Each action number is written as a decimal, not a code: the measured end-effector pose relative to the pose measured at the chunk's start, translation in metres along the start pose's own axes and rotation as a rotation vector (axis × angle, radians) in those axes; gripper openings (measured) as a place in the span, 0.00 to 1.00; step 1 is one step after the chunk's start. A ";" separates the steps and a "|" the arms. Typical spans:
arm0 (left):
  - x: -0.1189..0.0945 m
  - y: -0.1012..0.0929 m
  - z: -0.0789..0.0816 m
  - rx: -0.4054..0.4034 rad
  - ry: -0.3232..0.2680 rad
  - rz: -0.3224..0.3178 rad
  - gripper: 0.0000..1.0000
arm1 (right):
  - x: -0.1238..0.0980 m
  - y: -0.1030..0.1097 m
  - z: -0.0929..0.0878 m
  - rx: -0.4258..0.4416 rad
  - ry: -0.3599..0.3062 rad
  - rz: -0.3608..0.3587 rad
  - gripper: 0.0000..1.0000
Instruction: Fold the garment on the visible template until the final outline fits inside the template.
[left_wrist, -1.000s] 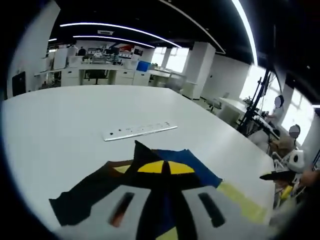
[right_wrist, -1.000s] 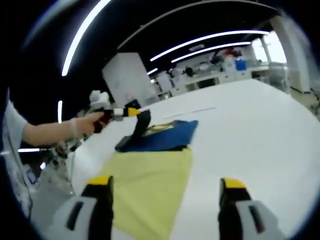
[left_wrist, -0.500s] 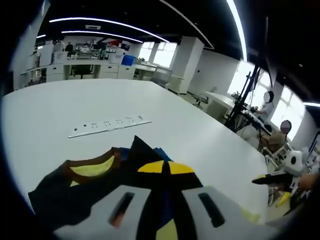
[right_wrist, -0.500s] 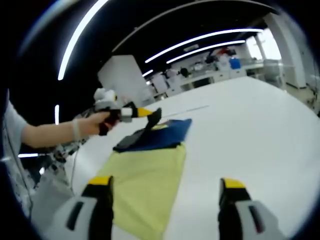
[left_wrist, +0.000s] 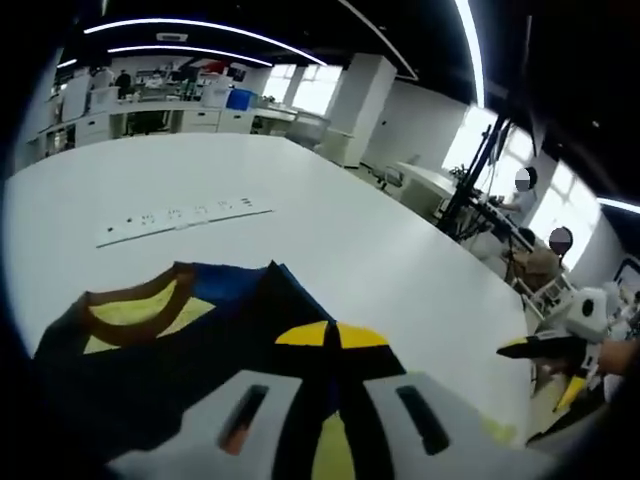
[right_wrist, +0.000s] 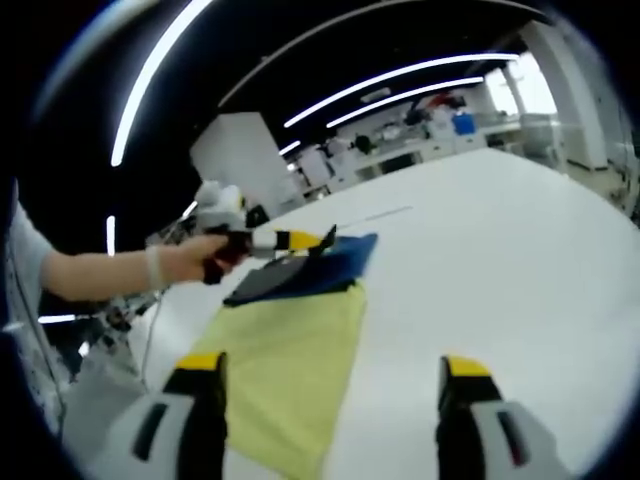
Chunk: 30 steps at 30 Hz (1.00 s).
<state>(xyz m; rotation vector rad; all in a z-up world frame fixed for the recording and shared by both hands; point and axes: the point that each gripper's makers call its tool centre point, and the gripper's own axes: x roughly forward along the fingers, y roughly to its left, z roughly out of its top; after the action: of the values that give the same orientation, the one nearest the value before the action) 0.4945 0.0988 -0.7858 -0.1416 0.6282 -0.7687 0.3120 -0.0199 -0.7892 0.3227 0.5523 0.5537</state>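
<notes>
Now the big white table (left_wrist: 330, 240) takes up most of both views, running far back toward the room at the top of each frame. On it lies the yellow template (right_wrist: 285, 370), a flat sheet in the lower middle of the right gripper view. The garment (right_wrist: 300, 275) rests at the far end of that sheet, just above it in the frame. It is dark blue with a brown and yellow collar, and in the left gripper view it spreads over the lower left.

The left gripper (left_wrist: 328, 335) has its yellow tips pinched together on a fold of the garment, at the bottom middle of its own view. In the right gripper view you see it in the middle left, held by a hand (right_wrist: 205, 258) and lying low over the cloth. A second ago that pinched fold stood up like a little tent. It has since come down and the cloth looks flatter and more spread out. That likely means one fold is being laid down, but the garment does not seem to sit fully on the yellow sheet yet, so more folding is probably needed.

The right gripper (right_wrist: 330, 385) has its jaws wide apart with nothing between them, at the bottom of its view.

A white power strip (left_wrist: 185, 215) lies on the table in the middle left of the left gripper view, apart from the garment.
</notes>
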 end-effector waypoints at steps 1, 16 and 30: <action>0.002 -0.001 -0.004 -0.004 0.010 -0.001 0.00 | 0.000 0.000 0.000 0.001 0.000 -0.001 0.87; 0.007 -0.015 -0.031 0.027 0.100 -0.059 0.00 | 0.006 0.005 0.001 0.000 0.008 0.012 0.87; -0.002 -0.004 -0.031 0.137 0.053 -0.052 0.45 | 0.012 0.008 0.002 -0.009 0.016 0.022 0.87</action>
<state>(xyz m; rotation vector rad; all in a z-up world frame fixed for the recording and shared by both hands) 0.4732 0.1006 -0.8084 -0.0122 0.6224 -0.8651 0.3181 -0.0069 -0.7886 0.3158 0.5620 0.5805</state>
